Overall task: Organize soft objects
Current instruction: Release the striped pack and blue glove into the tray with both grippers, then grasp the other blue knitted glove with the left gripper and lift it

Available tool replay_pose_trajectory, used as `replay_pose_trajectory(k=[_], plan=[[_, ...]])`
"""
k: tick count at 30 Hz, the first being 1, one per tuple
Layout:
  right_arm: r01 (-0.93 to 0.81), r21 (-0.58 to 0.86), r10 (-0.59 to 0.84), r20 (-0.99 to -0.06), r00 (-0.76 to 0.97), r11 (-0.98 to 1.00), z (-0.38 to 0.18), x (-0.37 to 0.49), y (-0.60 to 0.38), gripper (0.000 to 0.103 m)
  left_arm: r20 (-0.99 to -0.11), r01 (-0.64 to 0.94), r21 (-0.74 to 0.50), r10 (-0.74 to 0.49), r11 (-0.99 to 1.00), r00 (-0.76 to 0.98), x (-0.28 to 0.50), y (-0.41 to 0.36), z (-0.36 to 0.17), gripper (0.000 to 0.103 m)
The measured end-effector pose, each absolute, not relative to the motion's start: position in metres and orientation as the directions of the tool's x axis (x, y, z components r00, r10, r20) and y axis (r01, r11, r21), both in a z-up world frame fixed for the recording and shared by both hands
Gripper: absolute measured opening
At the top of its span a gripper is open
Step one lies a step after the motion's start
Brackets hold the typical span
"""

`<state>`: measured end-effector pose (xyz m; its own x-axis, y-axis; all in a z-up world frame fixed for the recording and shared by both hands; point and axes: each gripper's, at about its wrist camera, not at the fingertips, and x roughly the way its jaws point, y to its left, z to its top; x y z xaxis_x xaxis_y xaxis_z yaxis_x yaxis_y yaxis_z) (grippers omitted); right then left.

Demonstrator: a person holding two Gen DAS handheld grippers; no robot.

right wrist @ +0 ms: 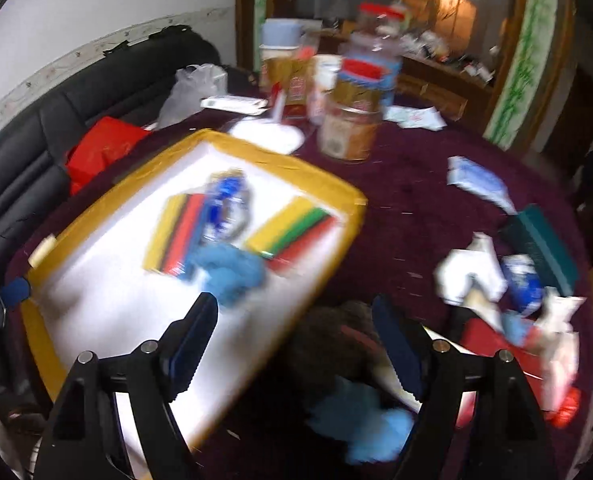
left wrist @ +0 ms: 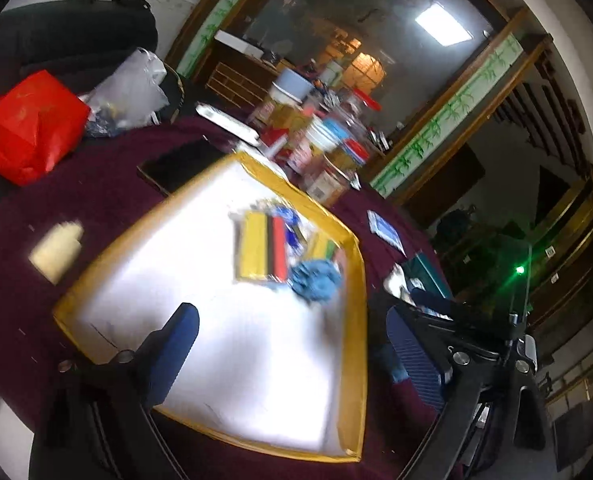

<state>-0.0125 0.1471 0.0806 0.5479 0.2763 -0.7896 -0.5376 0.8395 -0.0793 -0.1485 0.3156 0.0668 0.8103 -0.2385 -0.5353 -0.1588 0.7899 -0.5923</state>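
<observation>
A white tray with a yellow rim (left wrist: 356, 280) lies on the dark red tablecloth. It holds a striped sponge pack (left wrist: 262, 248), a second pack (right wrist: 292, 232), a blue fluffy cloth (left wrist: 316, 278) and a blue-white crinkly packet (right wrist: 228, 204). My left gripper (left wrist: 290, 314) hovers open above the tray's near half, nothing between its fingers. My right gripper (right wrist: 294, 302) is open over the tray's right edge. Below its jaws, on the tablecloth, lie a dark brown fuzzy thing (right wrist: 336, 340) and another blue cloth (right wrist: 360, 420); the pads touch neither.
Jars and bottles (right wrist: 352, 128) crowd the table's far side beyond the tray. A red bag (left wrist: 28, 128) and a black sofa (right wrist: 36, 132) are on the left. White packets, a blue can (right wrist: 524, 288) and a green box (right wrist: 544, 240) lie at the right.
</observation>
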Motion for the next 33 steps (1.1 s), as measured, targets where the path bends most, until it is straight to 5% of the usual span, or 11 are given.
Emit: replay_pose_trajectory(k=[27, 33], plan=[[-0.261, -0.094, 0.112, -0.73, 0.674, 0.961, 0.054, -0.018, -0.047, 0.079, -0.686, -0.024, -0.437, -0.316, 0.899, 0.655, -0.121, 0.164, 0.055, 0.097], [-0.174, -0.005, 0.132, -0.63, 0.765, 0.985, 0.056, -0.019, -0.082, 0.086, -0.71, -0.021, -0.352, -0.252, 0.936, 0.658, -0.11, 0.147, 0.053, 0.097]])
